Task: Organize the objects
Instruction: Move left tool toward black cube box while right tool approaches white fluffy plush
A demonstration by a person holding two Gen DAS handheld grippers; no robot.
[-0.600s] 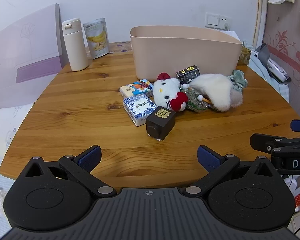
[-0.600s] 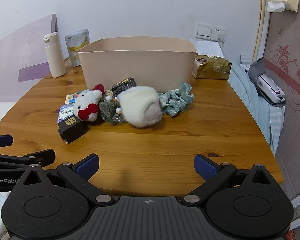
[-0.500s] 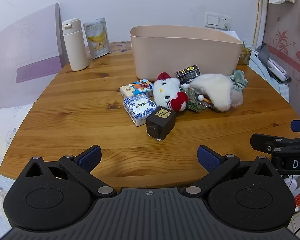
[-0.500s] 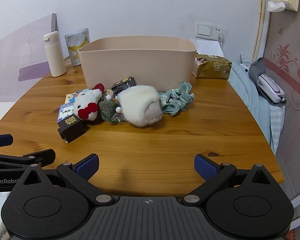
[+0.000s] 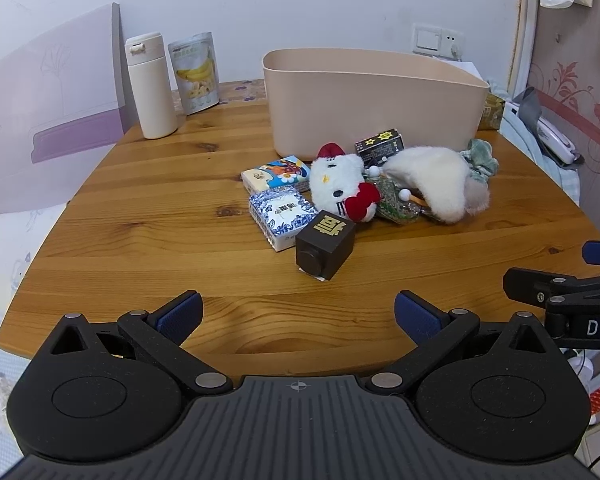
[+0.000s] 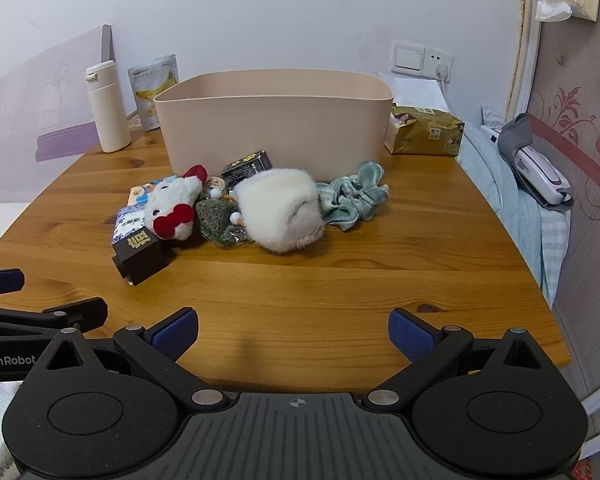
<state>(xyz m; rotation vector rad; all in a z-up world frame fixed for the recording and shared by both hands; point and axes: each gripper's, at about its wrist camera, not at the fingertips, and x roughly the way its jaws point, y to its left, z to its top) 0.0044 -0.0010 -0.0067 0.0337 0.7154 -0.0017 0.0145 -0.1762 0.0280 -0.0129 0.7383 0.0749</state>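
Both the left gripper [image 5: 298, 314] and right gripper [image 6: 294, 332] are held wide apart with nothing between them. A fluffy white toy [image 6: 282, 210] is seen lying on the table [image 6: 380, 280], just in front of the bin [image 6: 274, 128]. It is likely soft and light, so it could be pinched around its puffy middle.

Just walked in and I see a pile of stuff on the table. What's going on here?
A person holds two grippers over the near edge of the table, both open and empty. Nothing is picked up yet. The pile sits in front of the beige bin: a cat plush, a white fluffy thing, a green scrunchie, a dark cube and small boxes.
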